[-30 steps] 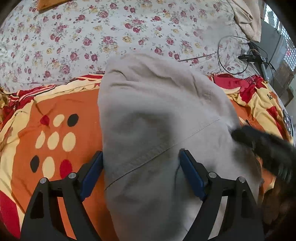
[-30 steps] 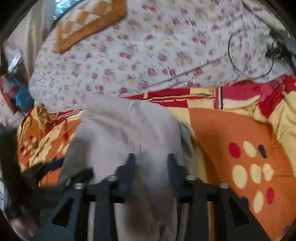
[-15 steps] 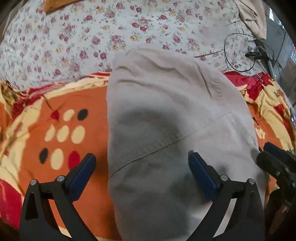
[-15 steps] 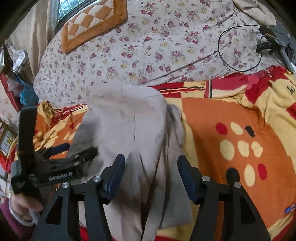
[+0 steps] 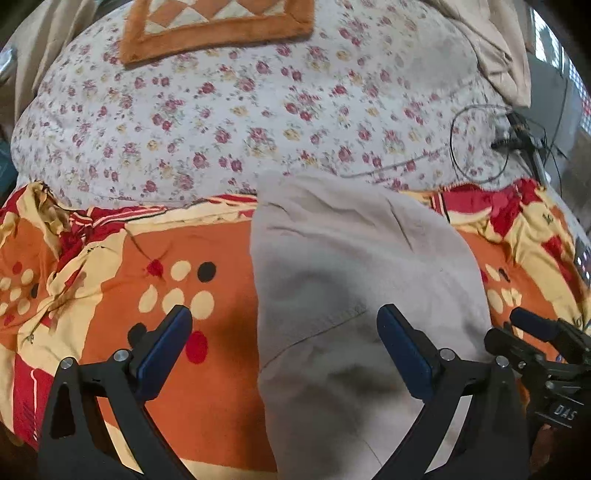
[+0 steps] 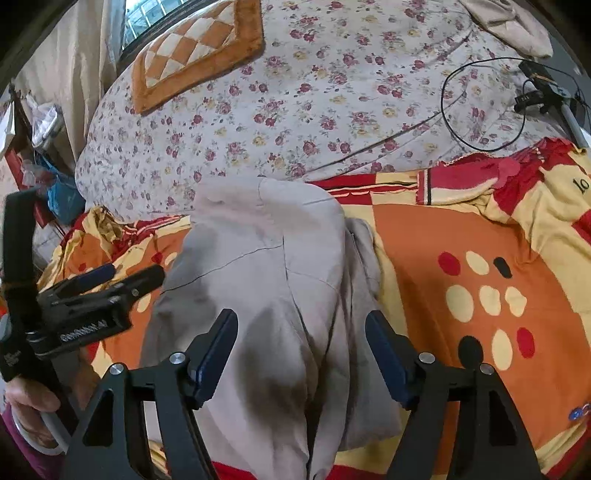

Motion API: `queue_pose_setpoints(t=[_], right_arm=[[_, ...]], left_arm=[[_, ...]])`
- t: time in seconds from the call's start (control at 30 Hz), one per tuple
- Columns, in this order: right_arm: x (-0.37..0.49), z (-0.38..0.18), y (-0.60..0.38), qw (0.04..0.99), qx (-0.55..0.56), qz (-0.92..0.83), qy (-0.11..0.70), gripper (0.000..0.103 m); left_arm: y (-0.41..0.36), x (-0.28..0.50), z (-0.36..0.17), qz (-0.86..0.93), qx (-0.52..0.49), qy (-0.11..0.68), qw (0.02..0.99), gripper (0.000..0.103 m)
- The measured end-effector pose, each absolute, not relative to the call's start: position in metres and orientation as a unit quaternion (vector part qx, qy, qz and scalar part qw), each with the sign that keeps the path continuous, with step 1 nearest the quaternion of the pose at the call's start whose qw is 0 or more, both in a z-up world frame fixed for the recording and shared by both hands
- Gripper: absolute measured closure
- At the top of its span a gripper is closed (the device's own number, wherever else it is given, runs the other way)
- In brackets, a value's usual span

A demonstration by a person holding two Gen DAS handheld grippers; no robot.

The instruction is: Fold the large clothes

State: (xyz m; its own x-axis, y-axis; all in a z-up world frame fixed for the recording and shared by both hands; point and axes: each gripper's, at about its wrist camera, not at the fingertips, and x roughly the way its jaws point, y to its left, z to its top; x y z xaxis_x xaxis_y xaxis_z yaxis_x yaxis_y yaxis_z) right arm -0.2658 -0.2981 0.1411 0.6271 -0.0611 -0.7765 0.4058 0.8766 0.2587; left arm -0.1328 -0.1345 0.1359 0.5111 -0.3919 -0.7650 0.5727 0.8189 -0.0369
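Observation:
A beige garment [image 5: 354, 277] lies folded in a long stack on an orange, red and yellow blanket [image 5: 207, 387]. It also shows in the right wrist view [image 6: 266, 273], with a second layer sticking out along its right edge. My left gripper [image 5: 284, 350] is open and empty, held above the garment's left edge, one finger over the blanket and one over the cloth. My right gripper [image 6: 301, 354] is open and empty above the near part of the garment. The left gripper also appears in the right wrist view [image 6: 110, 284], to the garment's left.
A floral bedsheet [image 5: 240, 122] covers the bed beyond the blanket. An orange checked cushion [image 5: 218, 26] lies at the far end. A black cable loop [image 5: 476, 144] and a stand lie at the far right. Another beige cloth [image 5: 498, 51] lies at the top right.
Both grippers have opened wide, let go of the garment and drawn back and up from it. The garment now lies flat on the blanket.

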Motion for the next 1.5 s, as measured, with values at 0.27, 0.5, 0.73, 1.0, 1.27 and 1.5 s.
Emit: queue_pose_setpoints(t=[0.27, 0.5, 0.73, 1.0, 1.27, 1.5], right_arm=[[-0.26, 0.143, -0.3, 0.878, 0.211, -0.136, 0.408, 0.03], [-0.256, 0.141, -0.302, 0.878, 0.208, -0.138, 0.408, 0.03], [-0.251, 0.151, -0.315, 0.887, 0.182, -0.152, 0.397, 0.03], [-0.197, 0.153, -0.313, 0.896, 0.157, -0.114, 0.398, 0.034], [-0.126, 0.079, -0.331, 0.847, 0.143, -0.178, 0.479, 0.049], [-0.148, 0.081, -0.346, 0.848, 0.182, -0.178, 0.465, 0.038]], left_arm=[[-0.139, -0.13, 0.126, -0.294, 0.104, 0.414, 0.856, 0.002], [-0.143, -0.135, 0.116, -0.295, 0.112, 0.422, 0.85, 0.002], [-0.128, -0.123, 0.13, -0.262, 0.11, 0.4, 0.871, 0.002], [-0.123, -0.1, 0.102, -0.236, 0.116, 0.434, 0.862, 0.002], [-0.144, -0.094, 0.084, -0.238, 0.136, 0.433, 0.858, 0.002], [-0.158, -0.094, 0.082, -0.239, 0.141, 0.429, 0.86, 0.002]])
